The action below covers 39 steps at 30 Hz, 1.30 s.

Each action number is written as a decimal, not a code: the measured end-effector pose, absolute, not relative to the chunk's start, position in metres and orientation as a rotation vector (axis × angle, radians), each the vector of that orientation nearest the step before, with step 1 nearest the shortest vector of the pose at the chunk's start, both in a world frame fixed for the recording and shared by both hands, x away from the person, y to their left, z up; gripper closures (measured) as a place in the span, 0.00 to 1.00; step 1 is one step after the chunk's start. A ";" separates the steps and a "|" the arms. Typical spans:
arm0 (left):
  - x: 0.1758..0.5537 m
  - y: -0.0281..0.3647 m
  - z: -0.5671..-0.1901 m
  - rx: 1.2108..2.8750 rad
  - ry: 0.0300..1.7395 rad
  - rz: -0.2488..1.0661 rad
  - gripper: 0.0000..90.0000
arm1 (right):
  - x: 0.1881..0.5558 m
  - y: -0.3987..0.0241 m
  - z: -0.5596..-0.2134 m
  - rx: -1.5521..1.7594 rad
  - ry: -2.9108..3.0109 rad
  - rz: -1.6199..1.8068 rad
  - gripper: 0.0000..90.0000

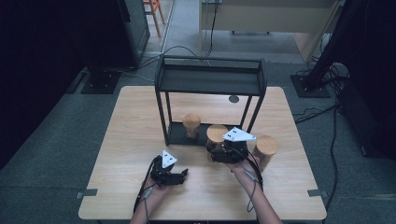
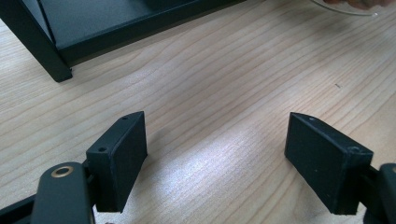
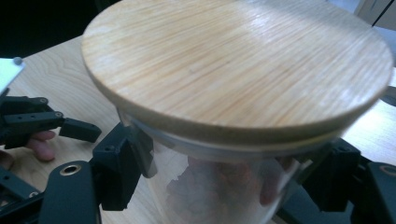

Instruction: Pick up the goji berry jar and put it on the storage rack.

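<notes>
Right hand-held gripper (image 1: 219, 150) is clamped on a glass jar (image 3: 219, 186) just under its wooden lid (image 3: 238, 65), centre of the high view, in front of the black rack (image 1: 210, 79), likely bound for a shelf. Left hand-held gripper (image 2: 215, 158) idles, jaws apart, over bare tabletop (image 2: 224, 79), lower centre-left.

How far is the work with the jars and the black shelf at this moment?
Done: one jar already stands on the bottom level of the black shelf. In hand: the right gripper grips a second jar just below its wooden lid, in front of the shelf. Left: a third jar stands on the table, untouched. The left gripper is open and empty.
</notes>
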State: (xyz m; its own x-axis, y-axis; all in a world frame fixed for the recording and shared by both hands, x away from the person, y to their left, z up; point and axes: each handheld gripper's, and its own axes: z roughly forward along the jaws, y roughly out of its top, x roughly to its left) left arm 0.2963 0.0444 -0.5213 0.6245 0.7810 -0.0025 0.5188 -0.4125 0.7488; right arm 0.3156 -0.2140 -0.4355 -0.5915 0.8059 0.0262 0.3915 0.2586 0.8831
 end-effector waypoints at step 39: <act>0.296 0.045 -0.521 2.105 1.012 0.446 0.24 | 0.338 -0.206 -0.427 1.110 2.068 1.237 0.28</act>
